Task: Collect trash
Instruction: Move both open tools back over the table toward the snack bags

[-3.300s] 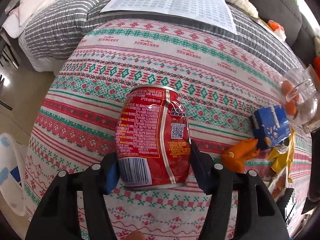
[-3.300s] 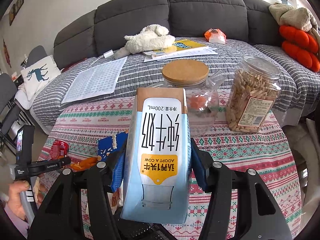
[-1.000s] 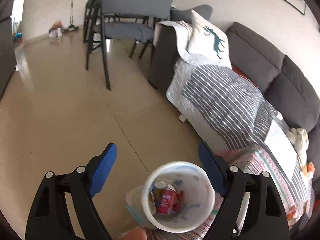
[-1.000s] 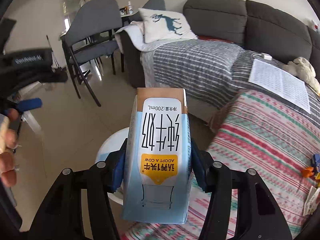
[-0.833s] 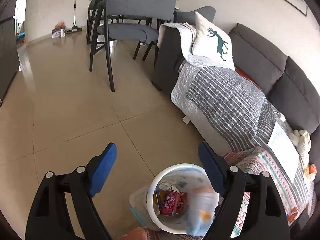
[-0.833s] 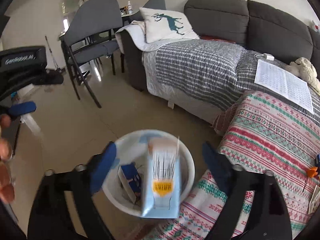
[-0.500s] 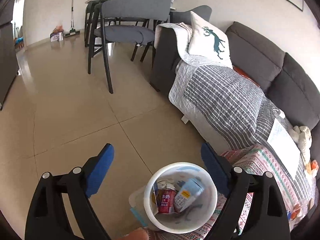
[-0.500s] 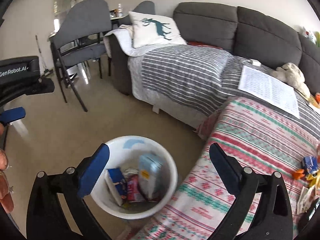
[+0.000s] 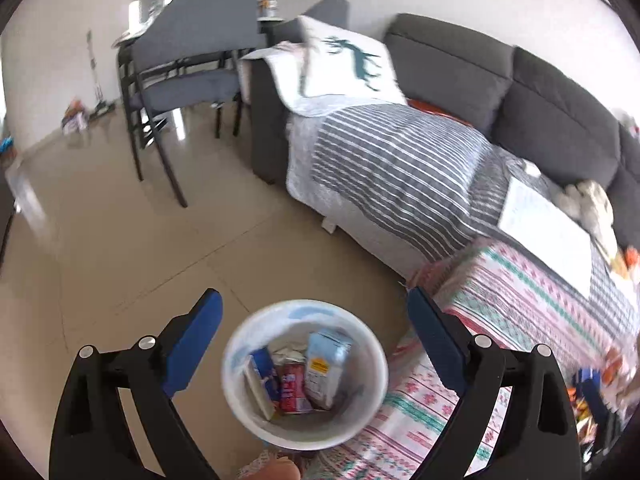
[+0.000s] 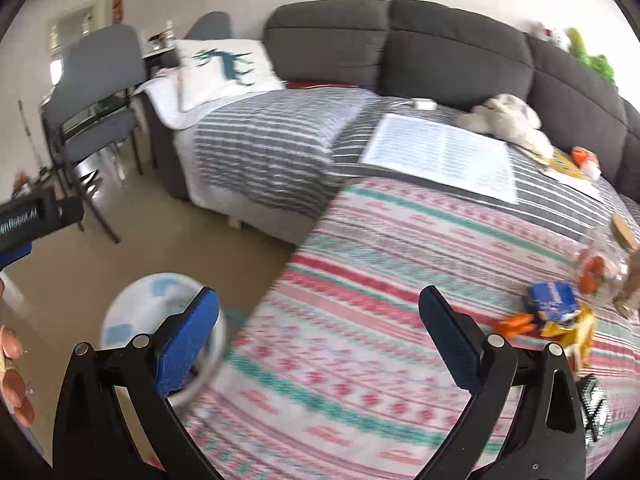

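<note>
Both grippers empty, jaws wide apart: left gripper (image 9: 314, 316) over the white bin (image 9: 240, 400), right gripper (image 10: 320, 312) aimed at the striped tablecloth (image 10: 360, 280), its jaws having just been opening. Milk carton (image 9: 326, 368) and red can (image 9: 292, 394) lie binned. Drop step looks done. Next judged: reach far-side blue box (image 10: 552, 300), orange scrap (image 10: 516, 324), yellow wrapper (image 10: 576, 330).

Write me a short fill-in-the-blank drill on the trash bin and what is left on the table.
1. The white trash bin stands on the ____, beside the table.
2. The light blue milk carton lies ____ the bin, next to a red can.
3. Both the left tool and the right tool are ____ and hold nothing.
4. The blue snack pack lies on the patterned ____.

Missing words: floor; inside; open; tablecloth
</note>
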A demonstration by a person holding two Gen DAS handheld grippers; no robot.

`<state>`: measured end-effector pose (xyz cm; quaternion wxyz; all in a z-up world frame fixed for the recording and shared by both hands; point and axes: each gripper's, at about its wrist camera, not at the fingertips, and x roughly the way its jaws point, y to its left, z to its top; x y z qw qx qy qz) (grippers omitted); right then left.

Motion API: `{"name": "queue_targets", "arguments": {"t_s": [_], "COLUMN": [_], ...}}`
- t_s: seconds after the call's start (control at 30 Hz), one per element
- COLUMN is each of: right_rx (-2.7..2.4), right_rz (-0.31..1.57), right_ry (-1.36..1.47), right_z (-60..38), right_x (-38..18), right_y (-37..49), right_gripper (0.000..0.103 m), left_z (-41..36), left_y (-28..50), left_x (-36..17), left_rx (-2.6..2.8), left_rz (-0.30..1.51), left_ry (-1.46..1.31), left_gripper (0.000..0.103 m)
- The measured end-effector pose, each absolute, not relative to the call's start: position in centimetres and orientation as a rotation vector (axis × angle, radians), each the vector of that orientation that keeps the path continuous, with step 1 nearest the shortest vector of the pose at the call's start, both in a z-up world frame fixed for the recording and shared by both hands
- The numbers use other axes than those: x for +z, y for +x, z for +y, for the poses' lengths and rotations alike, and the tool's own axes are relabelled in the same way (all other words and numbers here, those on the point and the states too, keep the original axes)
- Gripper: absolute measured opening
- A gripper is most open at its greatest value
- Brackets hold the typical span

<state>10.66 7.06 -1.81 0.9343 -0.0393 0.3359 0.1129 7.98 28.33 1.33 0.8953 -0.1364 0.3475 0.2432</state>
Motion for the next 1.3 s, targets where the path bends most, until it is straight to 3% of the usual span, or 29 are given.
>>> {"name": "queue_targets", "arguments": {"t_s": [0.7, 1.0, 1.3], "right_rx": [-0.061, -0.239, -0.308], "right_rz": [0.640, 0.660, 0.762], "right_ry": [-0.007, 0.103, 0.189], "right_z": [-11.7, -23.2, -30.6], "right_x": [-0.9, -1.4, -3.8], "right_y": [11.0, 10.1, 9.2], "right_gripper": [0.096, 0.096, 0.096], "left_z": [8.0, 0.7, -7.2], "left_y": [12.5, 14.2, 15.5], "left_x": [0.1, -2.2, -7.1], "left_rx": [0.226, 0.068, -0.171], "left_rz": [0.730, 0.830, 1.053], "left_ry": [-0.030, 0.015, 0.056], "left_gripper": [0.091, 0.091, 0.091]}}
